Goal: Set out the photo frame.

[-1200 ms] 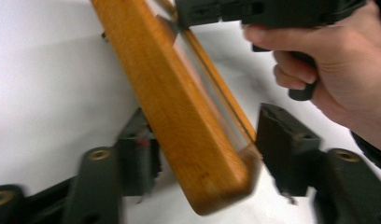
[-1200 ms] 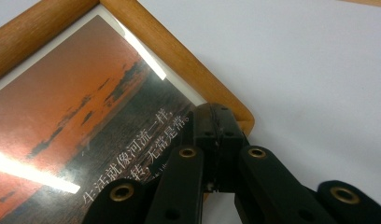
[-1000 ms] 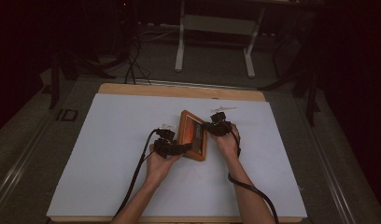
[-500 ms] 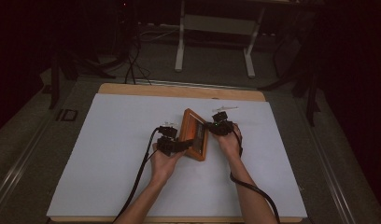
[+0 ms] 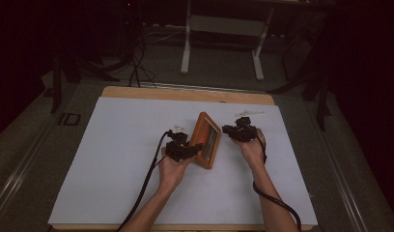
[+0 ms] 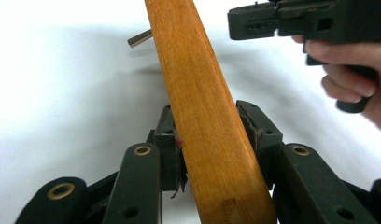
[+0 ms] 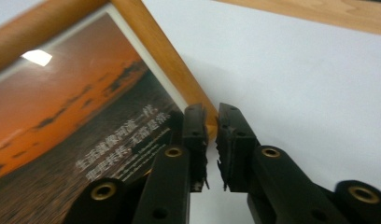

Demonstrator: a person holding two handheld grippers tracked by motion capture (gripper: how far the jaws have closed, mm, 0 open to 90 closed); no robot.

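High view: an orange-brown wooden picture frame point(image 5: 206, 140) with a sunset print stands tilted at centre of the white table sheet point(image 5: 113, 159). Left gripper point(image 6: 209, 140), its jaws just closing, pinches the frame's edge. Right gripper point(image 7: 211, 140), jaws just parting to a narrow gap, holds nothing, just right of the frame.

This looks like a lab or recording room set up for filming handling work, not a home. A white sheet point(image 5: 137, 159) covers a wooden surface point(image 5: 185, 93) that stands alone on a grey carpeted floor point(image 5: 35, 145). At the far side stand the white metal legs of another table point(image 5: 188, 43), with loose black cables point(image 5: 137, 67) and dark stands point(image 5: 57, 72) at the far left, against unlit surroundings.
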